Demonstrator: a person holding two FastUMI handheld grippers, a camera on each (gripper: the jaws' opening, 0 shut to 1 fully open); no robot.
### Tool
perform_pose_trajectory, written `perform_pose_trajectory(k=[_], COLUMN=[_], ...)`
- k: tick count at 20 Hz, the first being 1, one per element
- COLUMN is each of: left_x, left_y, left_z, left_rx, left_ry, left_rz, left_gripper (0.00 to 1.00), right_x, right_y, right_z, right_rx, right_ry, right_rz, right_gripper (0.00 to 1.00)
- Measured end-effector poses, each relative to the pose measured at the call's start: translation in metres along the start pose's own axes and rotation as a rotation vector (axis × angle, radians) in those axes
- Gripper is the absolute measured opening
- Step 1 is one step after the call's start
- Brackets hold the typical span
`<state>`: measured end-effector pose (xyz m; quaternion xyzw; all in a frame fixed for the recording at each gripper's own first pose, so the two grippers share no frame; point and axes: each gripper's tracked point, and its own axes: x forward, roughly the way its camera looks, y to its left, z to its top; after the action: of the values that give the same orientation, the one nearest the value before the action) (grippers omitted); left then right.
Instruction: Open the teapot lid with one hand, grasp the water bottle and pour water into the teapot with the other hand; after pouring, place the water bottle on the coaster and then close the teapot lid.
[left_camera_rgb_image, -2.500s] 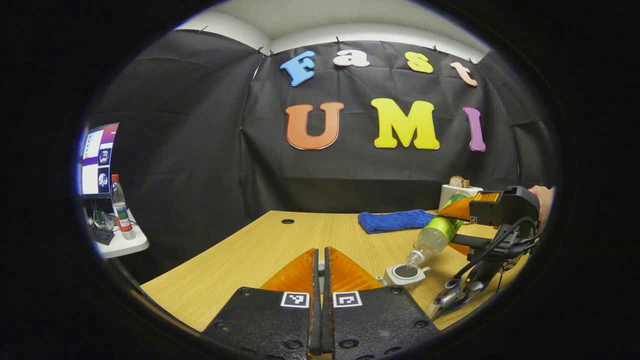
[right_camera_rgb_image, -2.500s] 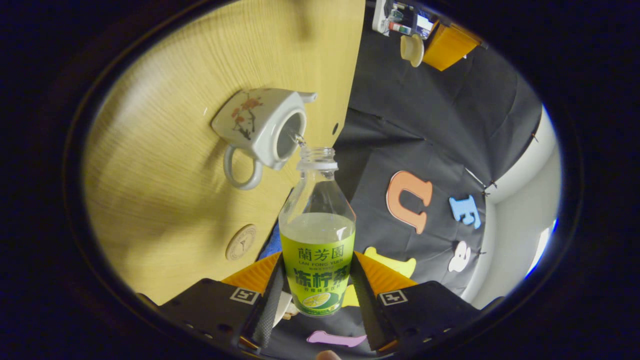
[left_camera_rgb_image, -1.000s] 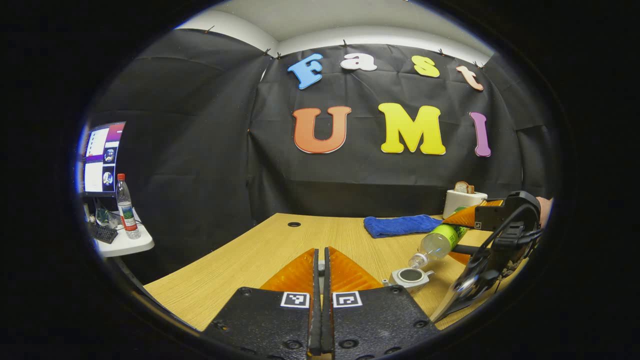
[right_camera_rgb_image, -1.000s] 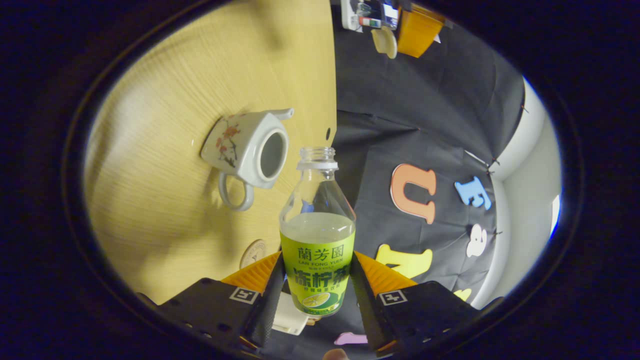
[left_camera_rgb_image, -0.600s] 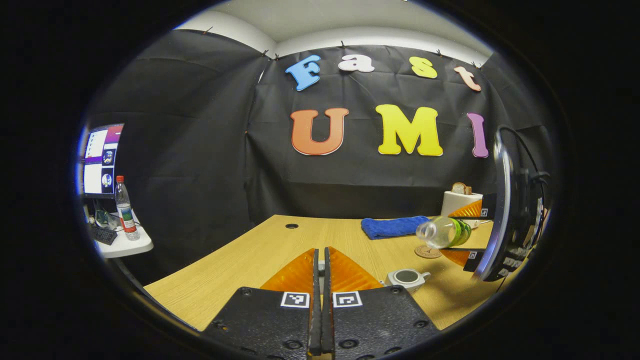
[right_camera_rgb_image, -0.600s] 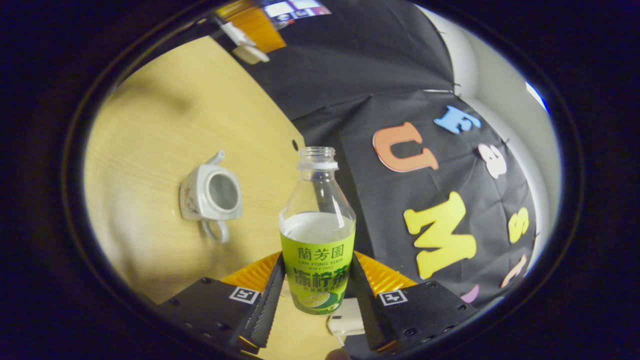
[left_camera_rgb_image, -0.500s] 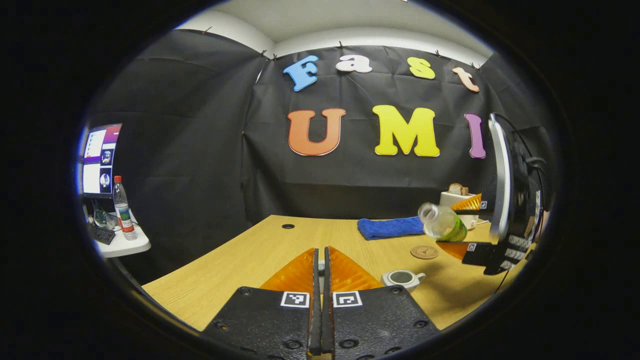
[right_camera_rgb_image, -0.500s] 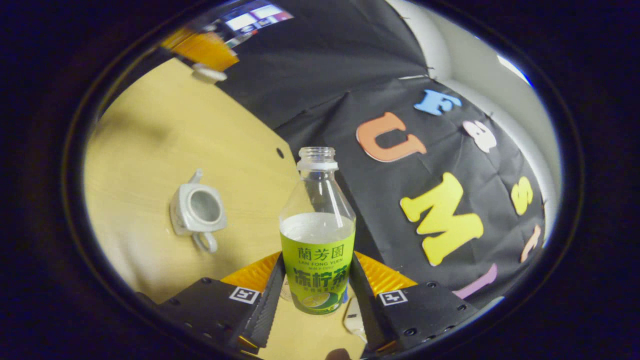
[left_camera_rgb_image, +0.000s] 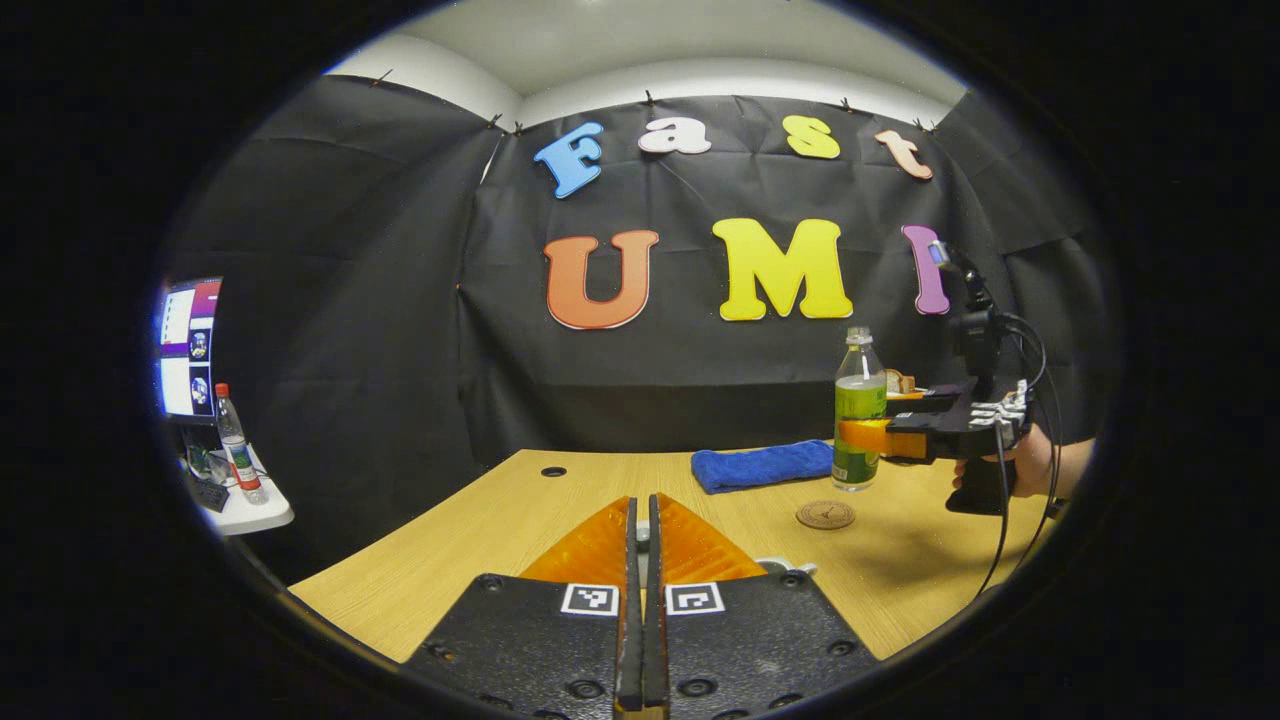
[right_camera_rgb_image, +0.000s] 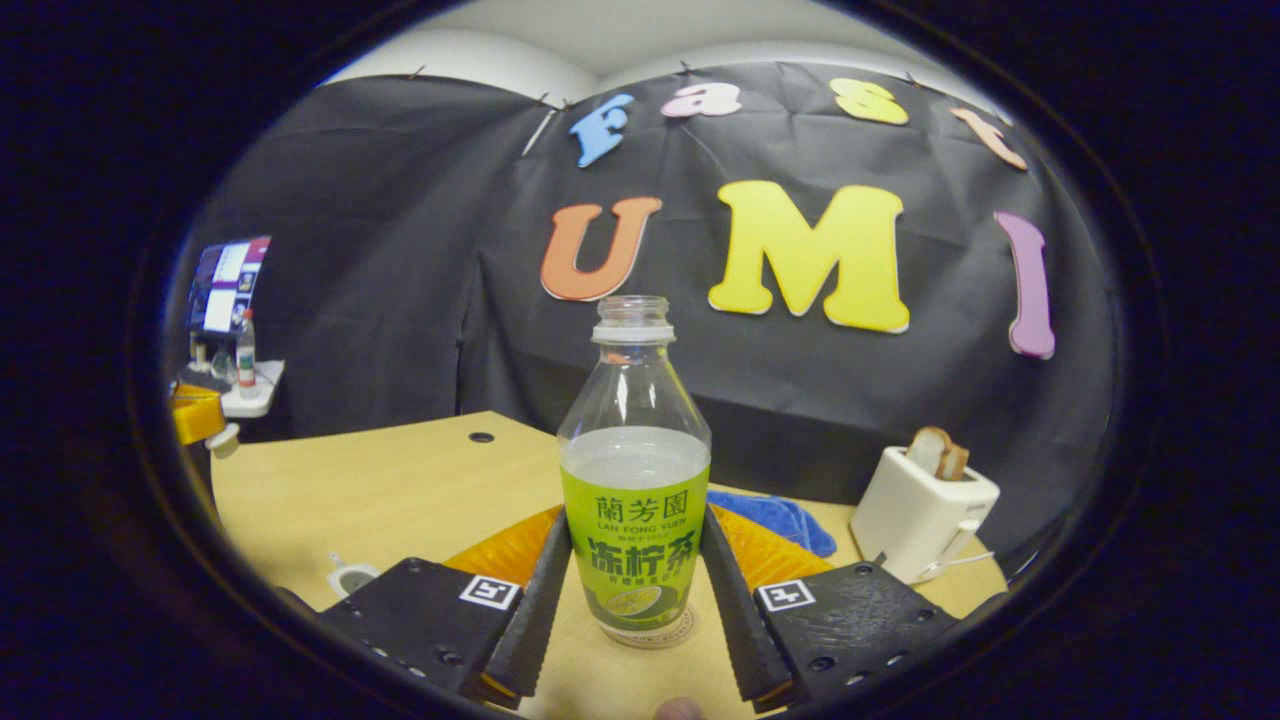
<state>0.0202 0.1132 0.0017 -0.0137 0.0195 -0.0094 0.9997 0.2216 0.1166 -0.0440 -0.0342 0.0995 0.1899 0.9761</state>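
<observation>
My right gripper (right_camera_rgb_image: 636, 520) is shut on the green-labelled water bottle (right_camera_rgb_image: 635, 500), which stands upright with no cap and is partly full. In the left gripper view the bottle (left_camera_rgb_image: 859, 410) hangs just above and beyond the round coaster (left_camera_rgb_image: 826, 515), with the right gripper (left_camera_rgb_image: 880, 436) clamped on its label. The coaster's edge (right_camera_rgb_image: 684, 629) peeks out under the bottle's base. The white teapot (right_camera_rgb_image: 352, 578) sits open on the wooden table, low left; its rim (left_camera_rgb_image: 786, 566) shows behind my left gripper (left_camera_rgb_image: 640, 512). That left gripper (right_camera_rgb_image: 198, 414) is shut on the white teapot lid (right_camera_rgb_image: 224, 440).
A folded blue cloth (left_camera_rgb_image: 765, 465) lies behind the coaster. A white toaster (right_camera_rgb_image: 920, 512) with bread stands at the back right. The table (left_camera_rgb_image: 480, 530) has a cable hole (left_camera_rgb_image: 552, 471). A side table (left_camera_rgb_image: 235, 505) with a monitor and a bottle sits far left.
The right gripper has swung the bottle from tilted over the teapot to upright and carried it away to the coaster. The left gripper stays shut, nearly still.
</observation>
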Motion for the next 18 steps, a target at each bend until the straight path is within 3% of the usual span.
perform_pose_trajectory(k=[7,18], left_x=[0.001,0.005], left_y=[-0.006,-0.005], left_z=[-0.009,-0.018], left_rx=[0.025,0.018], left_ry=[0.022,0.037], left_rz=[0.0,0.002], left_gripper=[0.03,0.03], right_x=[0.039,0.052], right_y=[-0.015,-0.018], right_z=[-0.041,-0.058], right_rx=[0.064,0.044], right_ry=[0.046,0.062], right_rz=[-0.017,-0.042], right_gripper=[0.71,0.73])
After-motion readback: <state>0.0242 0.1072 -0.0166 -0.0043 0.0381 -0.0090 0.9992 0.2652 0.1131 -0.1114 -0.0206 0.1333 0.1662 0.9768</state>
